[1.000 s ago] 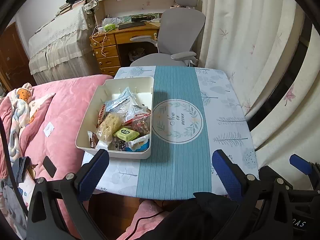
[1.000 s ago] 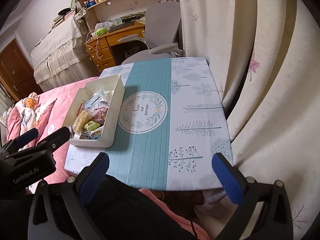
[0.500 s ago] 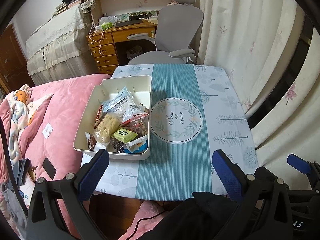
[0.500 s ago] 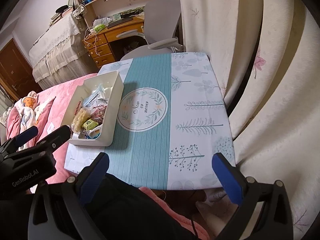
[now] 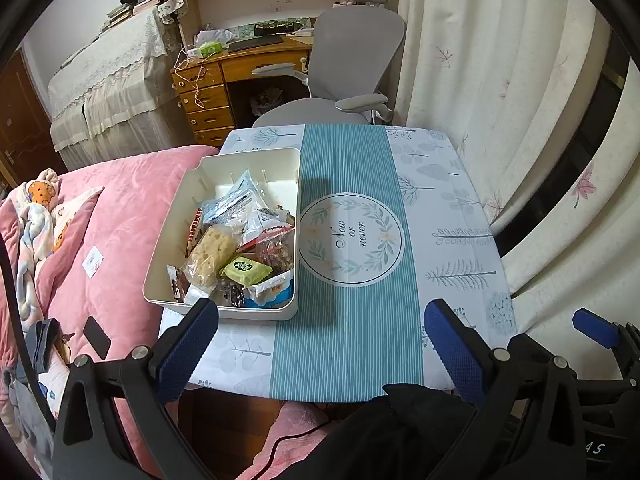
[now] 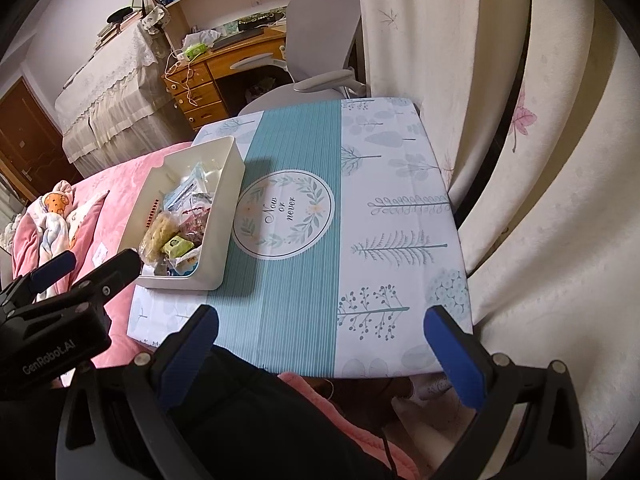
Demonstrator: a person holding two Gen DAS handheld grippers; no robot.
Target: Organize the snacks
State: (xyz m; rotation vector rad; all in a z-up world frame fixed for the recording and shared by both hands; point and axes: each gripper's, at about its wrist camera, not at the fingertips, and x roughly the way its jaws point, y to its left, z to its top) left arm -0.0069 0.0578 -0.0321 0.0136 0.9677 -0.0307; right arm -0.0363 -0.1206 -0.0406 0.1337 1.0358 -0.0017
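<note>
A cream plastic box [image 5: 292,184] [image 6: 224,216] sits on the left side of a small table with a teal and white cloth [image 5: 352,320] [image 6: 304,288]. Inside it lie several wrapped snacks: a green packet [image 5: 245,269] [image 6: 177,246], a puffed rice bar [image 5: 210,251] [image 6: 157,233], clear bags [image 5: 236,200]. My left gripper [image 5: 320,344] hangs open above the table's near edge, just short of the box. My right gripper [image 6: 320,350] is open too, over the near edge further right, nothing between its fingers.
A pink quilt [image 5: 120,208] covers the bed left of the table. A grey office chair [image 5: 344,60] and a wooden desk [image 5: 224,76] stand behind it. Curtains [image 5: 500,80] hang close along the table's right side. A dark sleeve [image 6: 260,420] lies below.
Both grippers have drifted slightly forward and tilted, so the table and box sit a little lower and nearer in view. Both stay open and the snacks have not moved.
</note>
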